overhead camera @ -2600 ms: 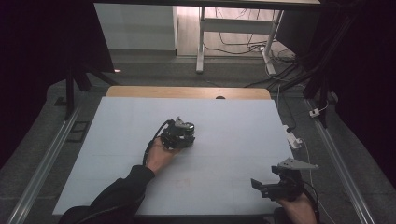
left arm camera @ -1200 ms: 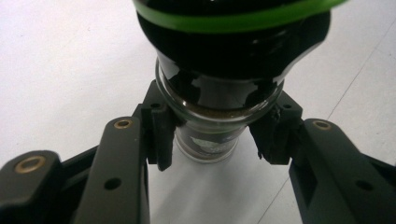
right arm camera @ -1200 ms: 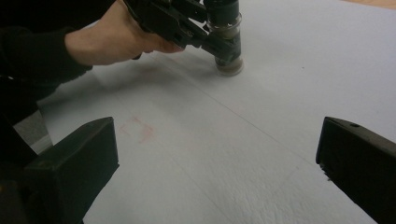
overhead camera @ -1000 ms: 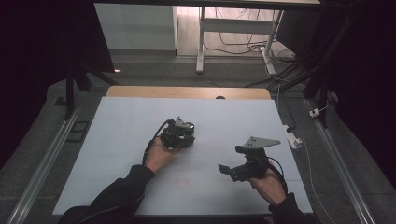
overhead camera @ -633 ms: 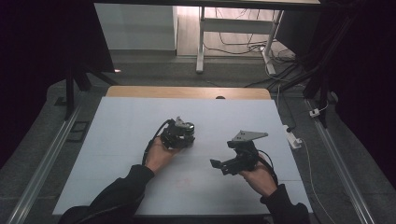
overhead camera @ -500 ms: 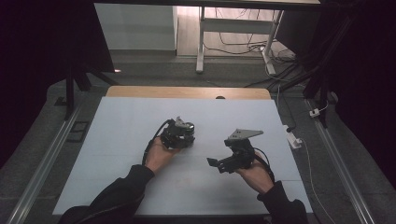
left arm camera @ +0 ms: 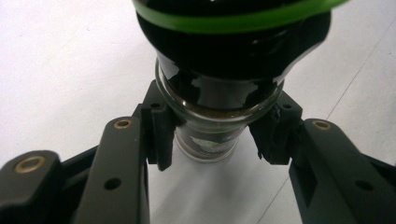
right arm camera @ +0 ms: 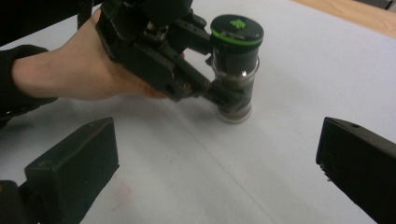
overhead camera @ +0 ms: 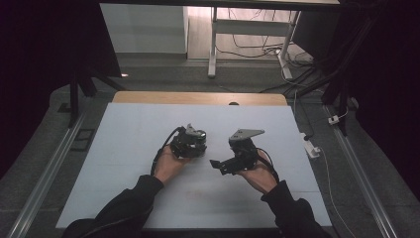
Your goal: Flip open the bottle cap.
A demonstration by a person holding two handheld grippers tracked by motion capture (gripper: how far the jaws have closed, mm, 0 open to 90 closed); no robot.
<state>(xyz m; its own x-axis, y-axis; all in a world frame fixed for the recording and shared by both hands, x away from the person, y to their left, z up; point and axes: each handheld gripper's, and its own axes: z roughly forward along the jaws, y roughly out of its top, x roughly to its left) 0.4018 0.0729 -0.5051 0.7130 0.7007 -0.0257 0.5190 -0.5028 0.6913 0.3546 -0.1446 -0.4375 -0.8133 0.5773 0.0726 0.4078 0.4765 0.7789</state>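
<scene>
A small glass jar (right arm camera: 235, 74) with a black cap ringed in green stands upright on the white table (overhead camera: 129, 134). My left gripper (left arm camera: 212, 135) is shut on the jar's lower glass body, one pad on each side. From above, the left gripper (overhead camera: 194, 144) and the jar (overhead camera: 198, 134) sit near the table's middle. My right gripper (overhead camera: 218, 165) is held just to their right, pointing left toward the jar. In the right gripper view, the right gripper (right arm camera: 219, 163) stands wide open with bare table between its jaws, a short way from the jar.
A white power adapter (overhead camera: 310, 147) with a cable lies at the table's right edge. A wooden strip (overhead camera: 198, 97) runs along the far edge. Metal rails (overhead camera: 49, 163) flank the table on both sides.
My right gripper has travelled from the front right corner leftward and forward, ending close beside the jar. The left gripper and jar have stayed put.
</scene>
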